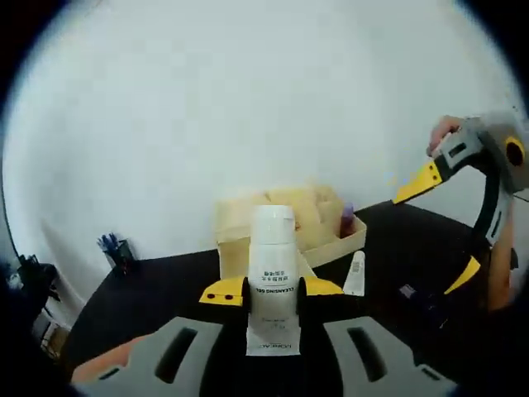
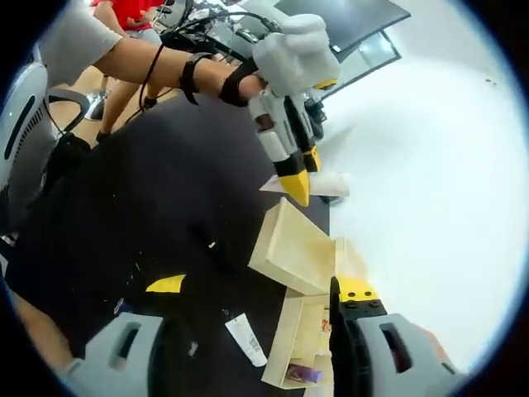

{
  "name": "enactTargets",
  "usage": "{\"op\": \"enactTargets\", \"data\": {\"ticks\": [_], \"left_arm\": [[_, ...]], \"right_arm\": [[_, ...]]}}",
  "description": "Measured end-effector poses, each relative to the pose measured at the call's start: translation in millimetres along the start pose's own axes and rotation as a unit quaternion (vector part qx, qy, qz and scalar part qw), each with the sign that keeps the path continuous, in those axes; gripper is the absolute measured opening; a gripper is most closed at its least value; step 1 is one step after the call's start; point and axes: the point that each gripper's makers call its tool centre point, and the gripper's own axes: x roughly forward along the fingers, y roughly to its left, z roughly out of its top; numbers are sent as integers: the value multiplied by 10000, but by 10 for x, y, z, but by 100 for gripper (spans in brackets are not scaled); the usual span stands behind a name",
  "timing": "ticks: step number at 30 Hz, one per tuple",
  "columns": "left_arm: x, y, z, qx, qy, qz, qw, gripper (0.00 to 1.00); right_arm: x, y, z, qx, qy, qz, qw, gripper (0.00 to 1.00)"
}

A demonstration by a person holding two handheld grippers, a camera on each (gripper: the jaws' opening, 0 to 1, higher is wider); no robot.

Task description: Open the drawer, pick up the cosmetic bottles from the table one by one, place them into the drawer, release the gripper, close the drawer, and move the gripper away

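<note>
**Bottle clamped, drawer ahead**

While the left gripper [image 1: 272, 291] clamps the cleansing gel bottle [image 1: 272, 256] upright between its jaws, the open drawer [image 1: 335, 241] lies directly beyond it. The right gripper [image 2: 264, 291], jaws wide, holds nothing and sits above the drawer.

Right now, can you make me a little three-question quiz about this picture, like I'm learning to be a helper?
1. True or false: the left gripper is holding a white bottle.
2. Is the wooden drawer open or closed?
3. What lies on the black table beside the drawer? A) a white tube B) a red cup C) a spoon

Key:
1. True; its jaws are clamped on the bottle's sides.
2. Open; a small purple item sits inside.
3. A, the white tube.
</note>
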Motion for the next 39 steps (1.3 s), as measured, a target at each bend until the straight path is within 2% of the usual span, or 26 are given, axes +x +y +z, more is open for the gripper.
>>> {"op": "enactTargets", "data": {"ticks": [7,16,18,24,39], "left_arm": [[283,23,113,-190,29,189,9996,18],[683,23,113,-455,338,247,9981,18],[765,-18,74,-561,424,163,9974,18],[956,-31,-91,-683,600,189,9957,18],[1264,119,-441,-814,1089,515,9894,19]], "right_arm": [[-8,-28,-67,71,61,-38,9999,63],[-21,-60,-160,132,146,-80,9998,62],[-25,-67,-180,135,162,-90,9997,61],[-50,-102,-245,223,131,-122,9996,60],[-24,-114,-339,282,197,-97,9994,58]]}}
